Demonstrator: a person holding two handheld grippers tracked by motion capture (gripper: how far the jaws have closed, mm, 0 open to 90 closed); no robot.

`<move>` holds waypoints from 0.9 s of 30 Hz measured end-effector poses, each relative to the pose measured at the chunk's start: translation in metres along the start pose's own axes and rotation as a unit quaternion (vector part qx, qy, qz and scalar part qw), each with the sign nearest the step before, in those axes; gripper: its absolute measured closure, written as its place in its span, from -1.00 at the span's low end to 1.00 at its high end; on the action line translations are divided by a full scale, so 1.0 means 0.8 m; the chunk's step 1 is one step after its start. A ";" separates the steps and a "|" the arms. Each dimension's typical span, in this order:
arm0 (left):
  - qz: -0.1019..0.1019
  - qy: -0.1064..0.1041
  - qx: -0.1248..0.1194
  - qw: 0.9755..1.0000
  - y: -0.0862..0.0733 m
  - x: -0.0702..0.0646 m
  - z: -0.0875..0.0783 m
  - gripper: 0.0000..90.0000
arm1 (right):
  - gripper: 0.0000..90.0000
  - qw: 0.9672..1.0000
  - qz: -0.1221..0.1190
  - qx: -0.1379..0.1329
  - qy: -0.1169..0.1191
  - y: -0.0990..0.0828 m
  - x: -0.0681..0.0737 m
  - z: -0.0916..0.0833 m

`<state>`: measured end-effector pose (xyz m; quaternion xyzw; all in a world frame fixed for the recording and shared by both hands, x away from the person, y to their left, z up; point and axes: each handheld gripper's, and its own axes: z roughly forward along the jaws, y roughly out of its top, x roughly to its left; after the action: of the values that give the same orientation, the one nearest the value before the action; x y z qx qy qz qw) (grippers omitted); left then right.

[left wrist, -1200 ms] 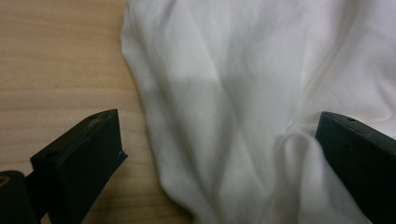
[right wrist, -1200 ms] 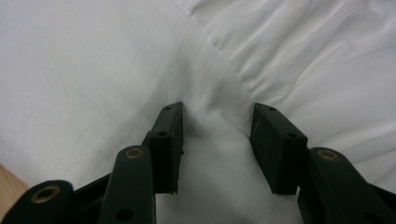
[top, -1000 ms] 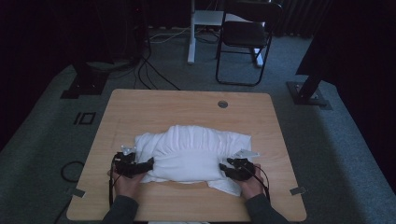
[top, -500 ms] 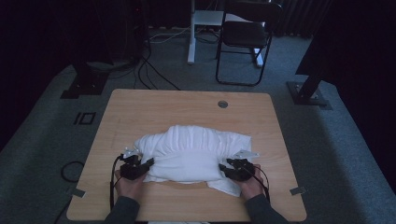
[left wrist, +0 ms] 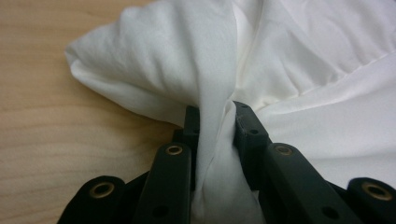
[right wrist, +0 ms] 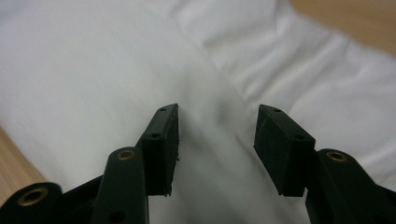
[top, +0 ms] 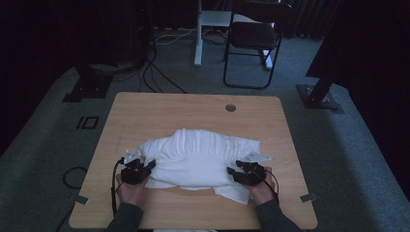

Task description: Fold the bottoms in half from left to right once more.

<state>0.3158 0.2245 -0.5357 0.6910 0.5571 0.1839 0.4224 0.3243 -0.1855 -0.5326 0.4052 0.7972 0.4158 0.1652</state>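
While the left tool [left wrist: 215, 122], its jaws just closed, pinches a fold of the white cloth [top: 200, 157] heaped toward the worktop's [top: 159, 108] near edge, the right tool [right wrist: 217, 135], jaws just parting, gapes over it gripping nothing, a grommet hole [top: 230, 108] bare by the far edge.

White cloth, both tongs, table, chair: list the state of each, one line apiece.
White cloth: bunched and wrinkled in a heap on the table, one fold pinched at its left end.
Left tongs: shut on a fold of the white cloth, having just been closing.
Right tongs: open, over the white cloth, having just been opening a little.
Table: upright, bearing the cloth.
Chair: upright, unoccupied, beyond the table.
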 end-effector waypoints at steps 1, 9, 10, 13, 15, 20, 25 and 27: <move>0.000 0.000 0.000 1.000 0.000 0.000 0.000 0.75 | 0.08 1.000 -0.001 -0.005 0.001 0.005 0.002 -0.002; 0.009 -0.009 -0.031 0.999 0.028 -0.003 -0.015 0.77 | 0.03 0.999 -0.022 -0.025 0.031 0.048 0.027 0.011; 0.011 -0.011 -0.037 0.999 0.033 -0.004 -0.018 0.77 | 0.03 0.999 -0.026 -0.024 0.036 0.052 0.031 0.016; 0.016 -0.012 -0.045 0.999 0.042 -0.007 -0.022 0.77 | 0.03 0.998 -0.036 -0.019 0.046 0.059 0.040 0.027; 0.028 -0.018 -0.059 0.998 0.056 -0.012 -0.029 0.77 | 0.04 0.997 -0.051 0.002 0.063 0.063 0.055 0.052; 0.053 -0.027 -0.073 0.996 0.073 -0.026 -0.036 0.78 | 0.07 0.995 -0.067 0.059 0.053 0.054 0.066 0.087; 0.080 -0.050 -0.097 0.991 0.097 -0.050 -0.046 0.78 | 0.11 0.994 -0.064 0.059 0.063 0.051 0.071 0.101; 0.098 -0.059 -0.105 0.988 0.107 -0.065 -0.050 0.78 | 0.12 0.994 -0.060 0.057 0.074 0.051 0.070 0.106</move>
<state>0.3232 0.1893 -0.4342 0.7035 0.4387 0.2407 0.5046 0.3611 -0.0834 -0.5464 0.3337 0.8526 0.3878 0.1067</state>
